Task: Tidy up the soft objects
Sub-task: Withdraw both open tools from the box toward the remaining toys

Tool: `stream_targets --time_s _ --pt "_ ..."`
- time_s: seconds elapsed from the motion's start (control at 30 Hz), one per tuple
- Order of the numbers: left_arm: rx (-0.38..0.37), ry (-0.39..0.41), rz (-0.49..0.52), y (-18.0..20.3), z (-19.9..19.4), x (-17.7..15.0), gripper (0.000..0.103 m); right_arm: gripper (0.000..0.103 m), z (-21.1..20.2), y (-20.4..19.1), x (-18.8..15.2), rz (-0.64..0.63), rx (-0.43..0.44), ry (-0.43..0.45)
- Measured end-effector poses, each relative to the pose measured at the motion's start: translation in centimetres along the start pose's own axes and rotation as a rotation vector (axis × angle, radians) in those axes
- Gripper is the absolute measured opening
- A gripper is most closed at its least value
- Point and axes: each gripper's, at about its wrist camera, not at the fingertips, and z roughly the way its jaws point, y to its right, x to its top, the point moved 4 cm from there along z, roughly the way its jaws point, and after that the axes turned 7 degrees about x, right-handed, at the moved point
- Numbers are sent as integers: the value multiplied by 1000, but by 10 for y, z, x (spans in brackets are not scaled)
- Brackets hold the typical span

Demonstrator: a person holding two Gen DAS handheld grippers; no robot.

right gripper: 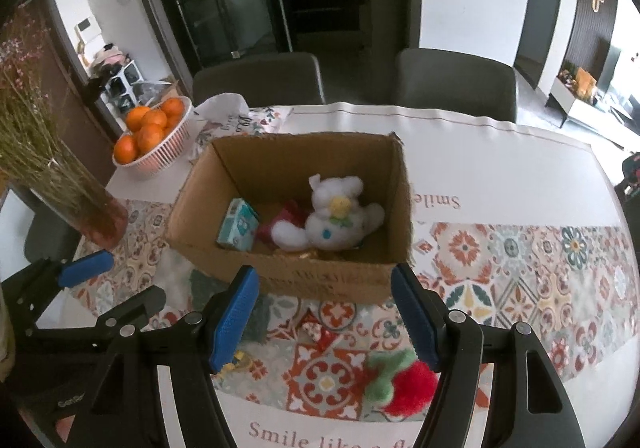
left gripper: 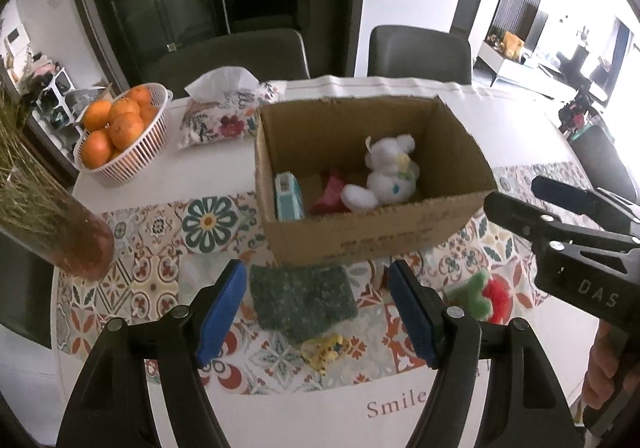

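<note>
An open cardboard box (left gripper: 372, 236) (right gripper: 320, 280) stands on the patterned tablecloth and holds a white plush toy (left gripper: 388, 172) (right gripper: 336, 216), a teal carton (left gripper: 289, 197) (right gripper: 239, 226) and a red item (left gripper: 332, 194) (right gripper: 280, 224). In front of the box lie a dark green scrub pad (left gripper: 302, 298) (right gripper: 208, 288), a small yellow toy (left gripper: 326, 350) and a red-and-green plush strawberry (left gripper: 484, 296) (right gripper: 404, 380). My left gripper (left gripper: 316, 312) is open above the green pad, nothing between its blue pads. My right gripper (right gripper: 324, 316) is open above the cloth, left of the strawberry.
A white basket of oranges (left gripper: 120, 132) (right gripper: 154, 136) and a floral tissue pouch (left gripper: 224, 112) sit behind the box. A vase of dried stems (left gripper: 60, 216) (right gripper: 80, 204) stands at the left. Two chairs (right gripper: 256, 78) line the table's far side.
</note>
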Motion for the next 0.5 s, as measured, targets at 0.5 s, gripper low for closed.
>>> stream_targets --time_s 0.5 --pt "-74 4 144 52 17 -20 73 70 -4 43 -56 165 -48 -22"
